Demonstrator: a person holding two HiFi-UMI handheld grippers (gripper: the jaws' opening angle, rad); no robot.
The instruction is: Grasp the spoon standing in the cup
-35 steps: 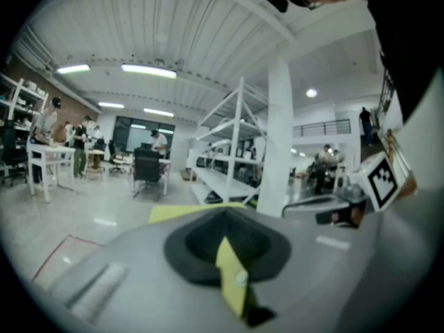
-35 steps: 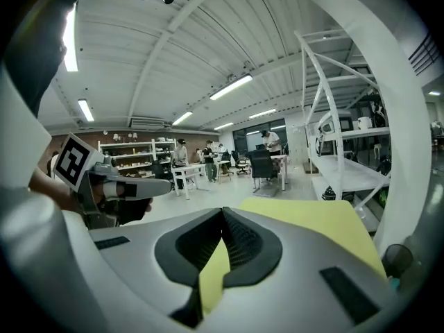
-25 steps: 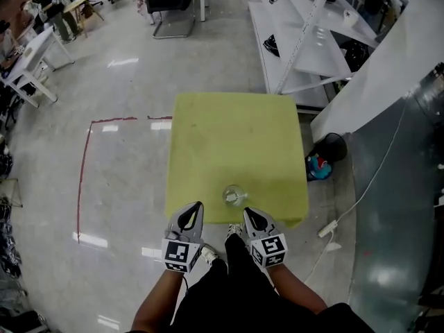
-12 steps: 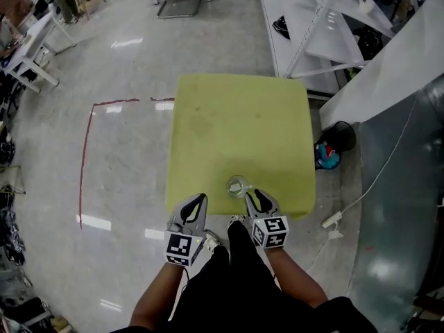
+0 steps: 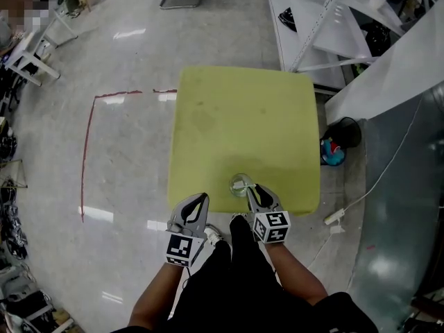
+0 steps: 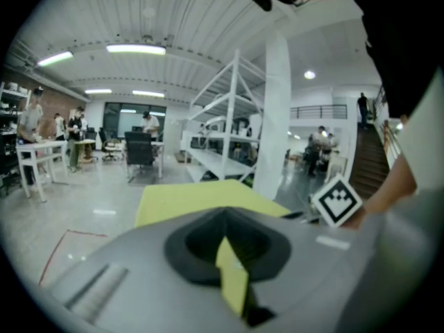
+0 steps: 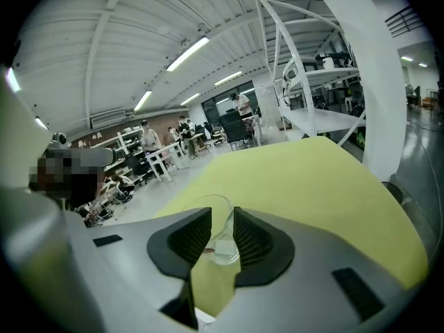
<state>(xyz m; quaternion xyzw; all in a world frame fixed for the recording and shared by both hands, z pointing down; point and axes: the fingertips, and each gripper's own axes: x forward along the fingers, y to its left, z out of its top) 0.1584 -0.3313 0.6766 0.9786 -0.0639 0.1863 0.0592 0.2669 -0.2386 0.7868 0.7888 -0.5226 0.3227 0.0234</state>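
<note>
Glass is the target here: a clear cup (image 5: 240,184) stands near the front edge of a yellow-green table (image 5: 243,109), and the spoon should be inside it, though no view shows it clearly enough to pick out from the glass. The step in hand looks like the approach. The right gripper (image 5: 255,191) sits just beside the cup on its near right, its jaws a little apart with nothing between them; the cup is ahead of the tips, not inside them. The left gripper (image 5: 195,204) hangs off the table's near edge, well left of the cup, its jaws parted only by a narrow slit and holding nothing. The next move probably calls for lifting the right gripper above the rim, lining the gap up with the spoon's handle, and closing on that alone without knocking the glass. Only the head view shows how close the cup stands to the table edge. The right gripper view alone shows the cup centred in the gap between the jaws, while the left gripper view shows bare table and no cup at all
</note>
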